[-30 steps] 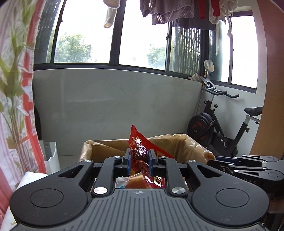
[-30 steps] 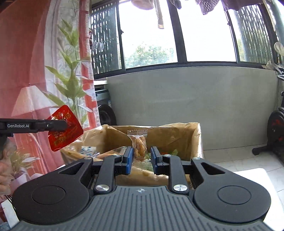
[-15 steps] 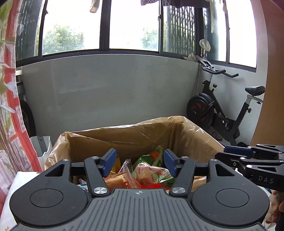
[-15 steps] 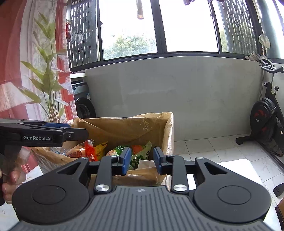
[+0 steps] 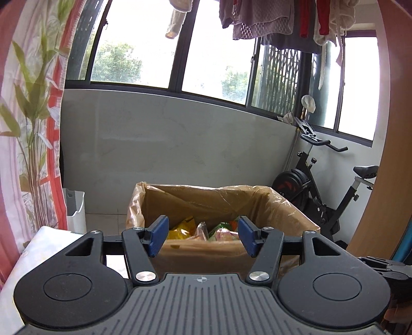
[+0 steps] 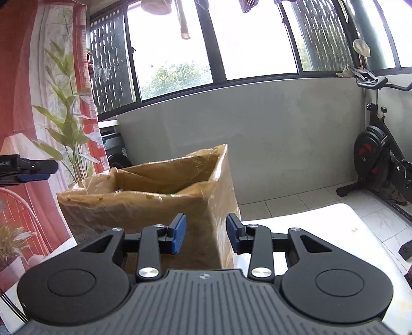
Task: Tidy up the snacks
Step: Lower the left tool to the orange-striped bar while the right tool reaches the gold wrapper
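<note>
Both claws, left claw (image 5: 203,236) & right claw (image 6: 204,237), are seen parted & empty, right's jaws just widened; snacks (image 5: 203,229) are already dropped in lined box (image 6: 144,203), no more seen outside.

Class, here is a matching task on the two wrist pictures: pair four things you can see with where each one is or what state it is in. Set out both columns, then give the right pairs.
Things
1. left claw
2. snack packets
3. exercise bike
4. clothes

Place or state
A. hanging above the windows
B. open, nothing between its pads
C. lying inside the lined cardboard box
D. standing on the tiled floor by the wall

Pairs: 1-B, 2-C, 3-D, 4-A
</note>
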Motion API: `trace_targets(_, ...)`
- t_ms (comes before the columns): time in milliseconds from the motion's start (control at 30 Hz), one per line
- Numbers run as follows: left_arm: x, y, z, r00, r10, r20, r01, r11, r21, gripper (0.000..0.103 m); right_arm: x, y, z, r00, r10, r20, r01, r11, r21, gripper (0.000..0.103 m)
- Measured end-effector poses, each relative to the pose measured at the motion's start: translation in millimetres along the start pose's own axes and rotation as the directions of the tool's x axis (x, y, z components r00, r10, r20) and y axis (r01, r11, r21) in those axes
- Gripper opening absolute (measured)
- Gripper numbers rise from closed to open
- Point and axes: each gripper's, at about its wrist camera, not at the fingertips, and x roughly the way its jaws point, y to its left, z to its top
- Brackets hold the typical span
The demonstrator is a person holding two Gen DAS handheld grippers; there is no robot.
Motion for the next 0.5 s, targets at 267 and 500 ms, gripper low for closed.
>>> trace_targets(267, 5, 6, -59, 0.989, 0.035, -0.143, -0.047, 0.996, -0.081, 0.062, 9, -17, -55, 0.976, -0.072, -0.206, 0.085, 0.995, 0.057, 0.047)
trace_targets(500, 30, 3, -103, 0.964, -0.006, -0.266, -0.016, 0.997, -0.081, 0.062, 10, -33, -91, 0.925, -0.135, -0.356, 0.182, 0.978, 0.103, 0.059)
